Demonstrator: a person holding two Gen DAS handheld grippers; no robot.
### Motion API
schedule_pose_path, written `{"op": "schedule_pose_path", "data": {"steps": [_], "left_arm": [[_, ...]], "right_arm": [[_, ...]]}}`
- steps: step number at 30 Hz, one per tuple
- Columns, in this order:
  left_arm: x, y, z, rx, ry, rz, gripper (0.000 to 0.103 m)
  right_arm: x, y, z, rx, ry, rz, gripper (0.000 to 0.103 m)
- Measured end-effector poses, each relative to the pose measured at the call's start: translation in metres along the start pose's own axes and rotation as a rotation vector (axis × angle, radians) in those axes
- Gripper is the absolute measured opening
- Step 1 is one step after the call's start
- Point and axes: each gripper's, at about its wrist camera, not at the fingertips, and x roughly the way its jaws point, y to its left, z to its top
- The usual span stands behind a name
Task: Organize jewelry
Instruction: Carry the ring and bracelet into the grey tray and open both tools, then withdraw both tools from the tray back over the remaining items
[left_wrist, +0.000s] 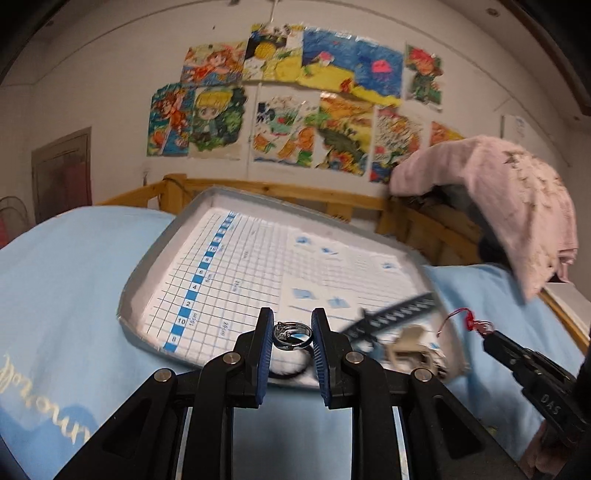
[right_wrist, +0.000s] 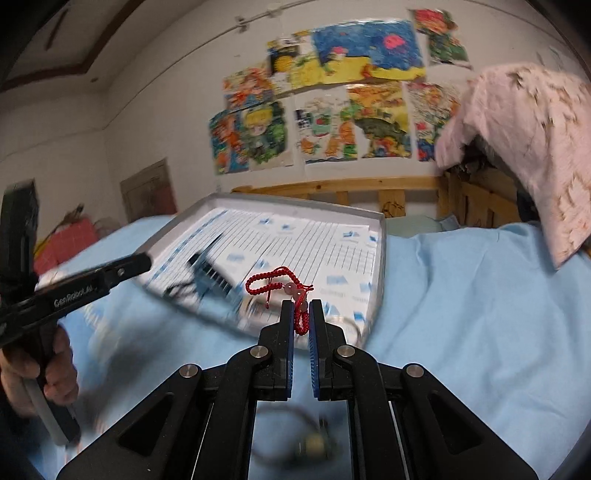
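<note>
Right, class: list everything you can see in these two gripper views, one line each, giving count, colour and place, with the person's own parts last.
Ring: one, silver, between the left gripper's pads.
Cord bracelet: one, red with pink beads, pinched by the right gripper.
Tray: one, grey rim, white-and-blue grid sheet inside, on the bed.
Comb-like item: one, black, blurred, in the tray.
Bedsheet: one, light blue, under the tray.
Cloth: one, pink, draped over the wooden rail.
Drawings: several, multicoloured, on the wall.
Left gripper: black, blue pads.
Right gripper: black, blue pads.
Hand: one, on the left gripper's handle.
</note>
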Motion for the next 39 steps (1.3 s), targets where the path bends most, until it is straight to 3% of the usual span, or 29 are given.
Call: {"op": "schedule_pose_path", "data": {"steps": [4, 8, 14, 15, 18, 24, 27, 29, 31, 35, 37, 39], "left_arm": [[0.028, 0.002, -0.005, 0.007, 0.037, 0.012, 0.020], [0.046, 0.001, -0.014, 0.010, 0.069, 0.021, 0.020], [0.044, -0.007, -0.018, 0.043, 0.057, 0.034, 0.022], [0.044, -0.008, -0.019, 0.049, 0.057, 0.031, 0.030], [0.038, -0.013, -0.021, 0.070, 0.025, 0.075, 0.078], [0.027, -0.003, -0.021, 0.022, -0.008, 0.057, 0.081], [0.017, -0.001, -0.022, 0.002, -0.018, 0.048, 0.092], [0.006, -0.002, -0.024, -0.002, -0.030, 0.047, 0.098], [-0.006, -0.003, -0.024, -0.002, -0.039, 0.046, 0.102], [-0.037, -0.005, -0.024, -0.005, -0.067, 0.051, 0.103], [-0.057, -0.006, -0.024, -0.014, -0.088, 0.048, 0.103], [-0.079, -0.007, -0.022, -0.017, -0.106, 0.042, 0.103]], "right_arm": [[0.028, -0.007, -0.004, 0.110, -0.005, -0.015, 0.007], [0.045, -0.004, -0.013, 0.080, 0.019, -0.035, 0.007], [0.056, -0.010, -0.021, 0.108, 0.051, -0.033, 0.007], [0.059, -0.012, -0.023, 0.113, 0.059, -0.028, 0.007], [0.066, -0.015, -0.028, 0.122, 0.085, -0.027, 0.008], [0.073, -0.021, -0.029, 0.145, 0.108, -0.033, 0.009], [0.070, -0.023, -0.030, 0.163, 0.109, -0.038, 0.010], [0.065, -0.025, -0.028, 0.176, 0.104, -0.042, 0.021], [0.054, -0.025, -0.024, 0.187, 0.080, -0.052, 0.047], [0.031, -0.018, -0.013, 0.163, 0.059, -0.059, 0.050], [0.013, -0.014, -0.004, 0.147, 0.036, -0.070, 0.080], [-0.010, -0.010, 0.003, 0.133, -0.022, -0.059, 0.102]]}}
